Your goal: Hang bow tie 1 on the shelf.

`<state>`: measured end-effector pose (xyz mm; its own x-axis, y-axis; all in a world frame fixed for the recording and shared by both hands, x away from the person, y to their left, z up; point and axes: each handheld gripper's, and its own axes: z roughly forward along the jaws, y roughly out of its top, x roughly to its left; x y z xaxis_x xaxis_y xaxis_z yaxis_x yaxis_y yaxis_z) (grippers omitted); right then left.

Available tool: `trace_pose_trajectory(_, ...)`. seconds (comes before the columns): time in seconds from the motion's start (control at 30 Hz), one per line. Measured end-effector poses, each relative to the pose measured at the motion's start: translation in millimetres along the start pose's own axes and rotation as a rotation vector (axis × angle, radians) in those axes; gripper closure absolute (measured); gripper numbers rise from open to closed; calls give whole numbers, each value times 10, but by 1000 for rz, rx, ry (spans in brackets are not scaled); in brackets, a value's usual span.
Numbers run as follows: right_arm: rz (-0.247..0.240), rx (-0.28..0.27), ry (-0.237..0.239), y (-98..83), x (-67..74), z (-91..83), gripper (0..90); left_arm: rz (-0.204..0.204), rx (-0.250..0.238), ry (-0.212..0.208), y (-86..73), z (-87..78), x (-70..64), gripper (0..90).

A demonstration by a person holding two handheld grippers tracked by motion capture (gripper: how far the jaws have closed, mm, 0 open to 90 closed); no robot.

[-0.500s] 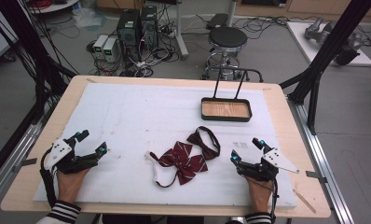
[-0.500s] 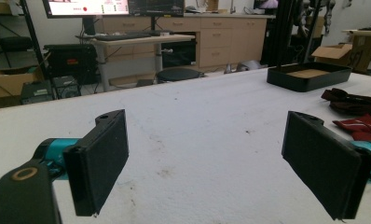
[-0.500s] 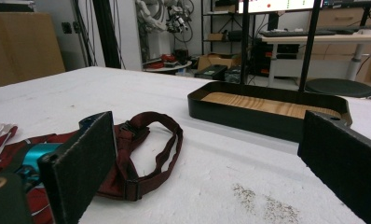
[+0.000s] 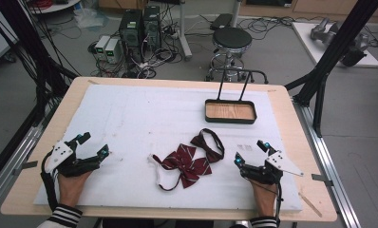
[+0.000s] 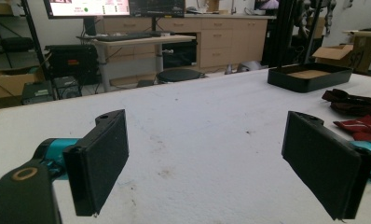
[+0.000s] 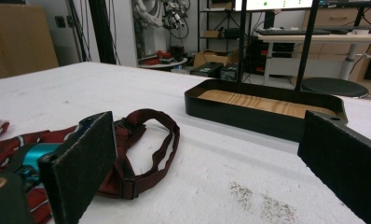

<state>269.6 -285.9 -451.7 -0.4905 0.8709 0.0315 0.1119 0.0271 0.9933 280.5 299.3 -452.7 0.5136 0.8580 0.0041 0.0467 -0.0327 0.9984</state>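
A striped maroon bow tie [image 4: 184, 164] lies on the white mat near the front, with a plain dark maroon bow tie [image 4: 208, 142] and its looped strap just behind it. My left gripper [image 4: 94, 145] rests open at the front left, well away from both ties, nothing between its jaws [image 5: 211, 163]. At the front right my right gripper [image 4: 250, 153] is open and empty, just right of the ties. In the right gripper view the dark tie [image 6: 141, 140] lies beyond the left jaw and the striped tie [image 6: 16, 144] at the far left.
A black tray with a wooden floor and tall wire handle [image 4: 230, 111] stands at the back right of the mat [image 4: 144, 114]. Beyond the table are a stool [image 4: 232, 40] and computer boxes [image 4: 139, 28] on the floor. Black frame posts flank the table.
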Motion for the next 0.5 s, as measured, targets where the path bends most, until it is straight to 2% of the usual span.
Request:
trace_pose_trajectory(0.13, -10, 7, -2, 4, 17, 5, 37, -1, 0, 0, 0, 0, 1, 151)
trace_pose_trajectory(0.33, 1, 36, -8, 37, 12, -5, 36, -1, 0, 2, 0, -1, -1, 150)
trace_pose_trajectory(0.5, -6, 32, 9, 230, 83, -34, 36, -1, -1, 1, 0, -2, -1, 150)
